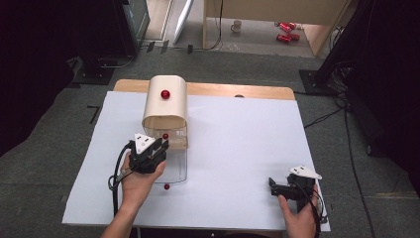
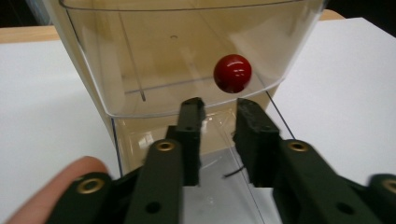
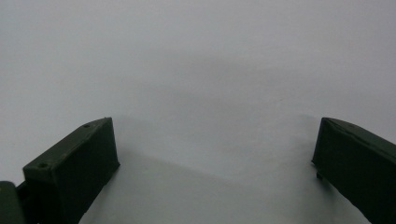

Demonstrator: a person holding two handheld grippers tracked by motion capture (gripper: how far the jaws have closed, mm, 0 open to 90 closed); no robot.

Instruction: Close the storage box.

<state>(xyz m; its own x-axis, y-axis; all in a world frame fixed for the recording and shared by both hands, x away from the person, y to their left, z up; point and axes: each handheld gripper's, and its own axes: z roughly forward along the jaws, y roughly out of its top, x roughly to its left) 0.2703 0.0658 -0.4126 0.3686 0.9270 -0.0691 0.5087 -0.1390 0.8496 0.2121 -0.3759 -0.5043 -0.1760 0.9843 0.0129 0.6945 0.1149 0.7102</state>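
While flat, drawer (image 1: 174,166) lengthwise toward person

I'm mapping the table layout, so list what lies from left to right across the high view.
Left gripper → cream box with a red knob → bare white sheet → right gripper.

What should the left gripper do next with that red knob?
Probably ease forward and up to the red knob on the clear door: the left gripper has a small gap between its jaws, holds nothing, and the knob sits just above them.
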